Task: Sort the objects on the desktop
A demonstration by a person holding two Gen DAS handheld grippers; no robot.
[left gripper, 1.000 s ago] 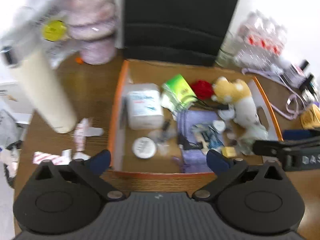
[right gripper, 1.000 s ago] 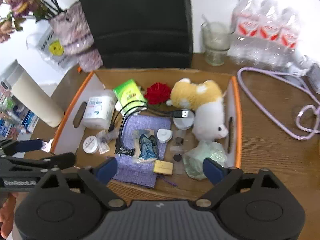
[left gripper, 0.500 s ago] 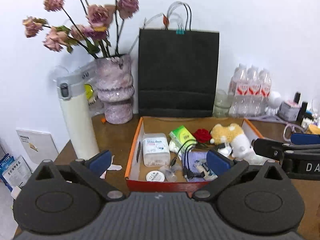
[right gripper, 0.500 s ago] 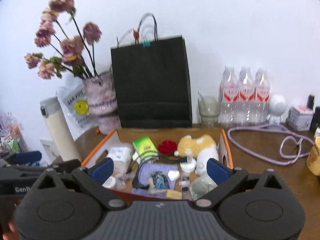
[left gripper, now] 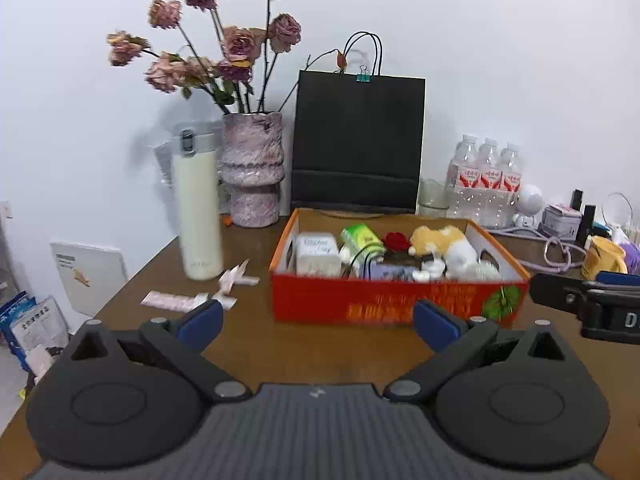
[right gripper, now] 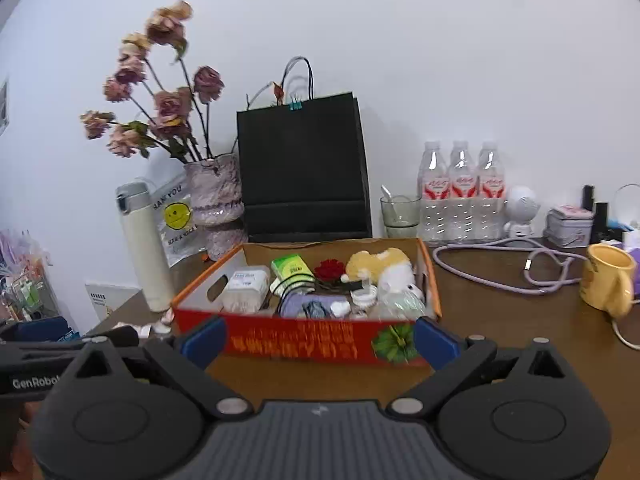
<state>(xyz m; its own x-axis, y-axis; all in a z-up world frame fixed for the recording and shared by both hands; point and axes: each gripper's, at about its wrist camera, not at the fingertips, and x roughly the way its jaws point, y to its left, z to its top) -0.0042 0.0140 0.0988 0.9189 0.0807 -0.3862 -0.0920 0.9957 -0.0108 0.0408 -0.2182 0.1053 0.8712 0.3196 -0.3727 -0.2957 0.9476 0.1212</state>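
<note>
A red cardboard box (left gripper: 396,300) stands on the brown desk, also in the right wrist view (right gripper: 304,340). It holds a plush dog (left gripper: 444,242), a red flower (left gripper: 396,240), a green pack (left gripper: 358,236), a white tub (left gripper: 316,254), a purple cloth and cables. My left gripper (left gripper: 318,322) is open and empty, low in front of the box. My right gripper (right gripper: 318,340) is open and empty, also in front of the box; it shows at the left view's right edge (left gripper: 588,300).
A white flask (left gripper: 198,212), a vase of dried roses (left gripper: 252,168), a black paper bag (left gripper: 356,140), a glass (right gripper: 400,216), water bottles (right gripper: 460,192), a purple cable (right gripper: 500,264) and a yellow mug (right gripper: 608,280) stand around. Paper packets (left gripper: 192,296) lie left of the box.
Both grippers have pulled back and dropped from above the box to a low level in front of it. Both stay open and empty.
</note>
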